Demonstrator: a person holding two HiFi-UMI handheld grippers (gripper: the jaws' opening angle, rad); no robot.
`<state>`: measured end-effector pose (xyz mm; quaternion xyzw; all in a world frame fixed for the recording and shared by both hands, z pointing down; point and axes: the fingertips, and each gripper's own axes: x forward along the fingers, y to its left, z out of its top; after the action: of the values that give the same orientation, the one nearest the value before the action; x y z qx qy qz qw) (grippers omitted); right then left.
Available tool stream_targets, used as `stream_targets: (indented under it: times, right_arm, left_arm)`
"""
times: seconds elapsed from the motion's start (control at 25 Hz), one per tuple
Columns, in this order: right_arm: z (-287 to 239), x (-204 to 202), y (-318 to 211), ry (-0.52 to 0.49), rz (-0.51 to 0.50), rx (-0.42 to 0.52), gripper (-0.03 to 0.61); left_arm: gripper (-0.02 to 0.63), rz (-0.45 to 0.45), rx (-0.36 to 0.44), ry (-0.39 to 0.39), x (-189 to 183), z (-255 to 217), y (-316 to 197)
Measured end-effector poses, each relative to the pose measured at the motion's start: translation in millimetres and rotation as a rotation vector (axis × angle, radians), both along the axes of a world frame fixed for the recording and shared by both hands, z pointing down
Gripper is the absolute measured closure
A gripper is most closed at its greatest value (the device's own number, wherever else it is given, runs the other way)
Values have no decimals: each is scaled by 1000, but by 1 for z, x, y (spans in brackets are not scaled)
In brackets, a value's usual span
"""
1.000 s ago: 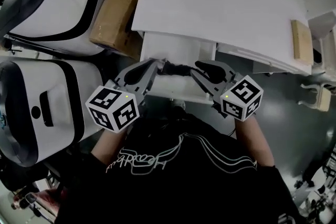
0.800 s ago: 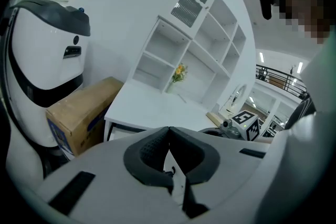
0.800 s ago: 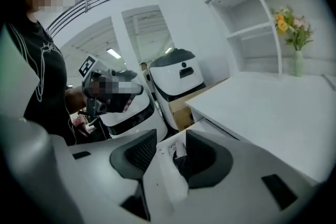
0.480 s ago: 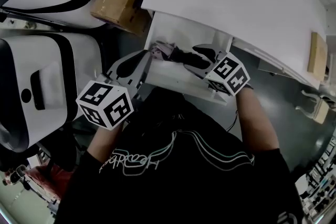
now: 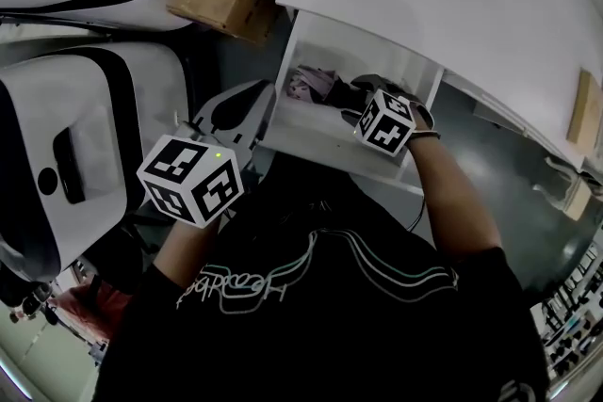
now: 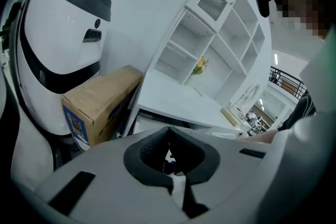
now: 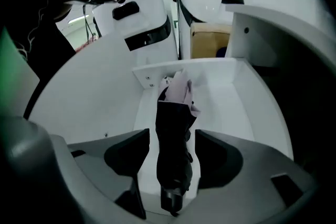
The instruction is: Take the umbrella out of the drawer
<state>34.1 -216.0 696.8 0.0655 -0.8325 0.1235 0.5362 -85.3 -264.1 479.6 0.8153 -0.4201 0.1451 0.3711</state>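
Right gripper (image 7: 172,136) is sitting in the open white drawer (image 5: 320,141).
Its jaws are standing spread around the folded black-and-pink fabric umbrella (image 7: 173,149), which is lying inside, upper centre; the left gripper (image 6: 169,129), centre-left, is staying pressed together.

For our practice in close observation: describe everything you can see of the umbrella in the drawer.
The umbrella is folded short, in a dark fabric sleeve with pale pinkish cloth bunched at its far end. It lies lengthwise on the floor of the open white drawer. The right gripper has its jaws apart on either side of it, not clamped.
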Motion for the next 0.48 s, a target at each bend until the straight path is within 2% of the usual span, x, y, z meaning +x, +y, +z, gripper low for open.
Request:
stream_targets:
  times: [0.28, 0.48]
  right_arm:
    - [41, -4, 3, 109, -43, -37, 330]
    - [56, -10, 2, 155, -69, -31, 331]
  left_arm:
    - [594, 8, -43, 13, -18, 20, -12]
    - [594, 41, -68, 37, -23, 32, -21]
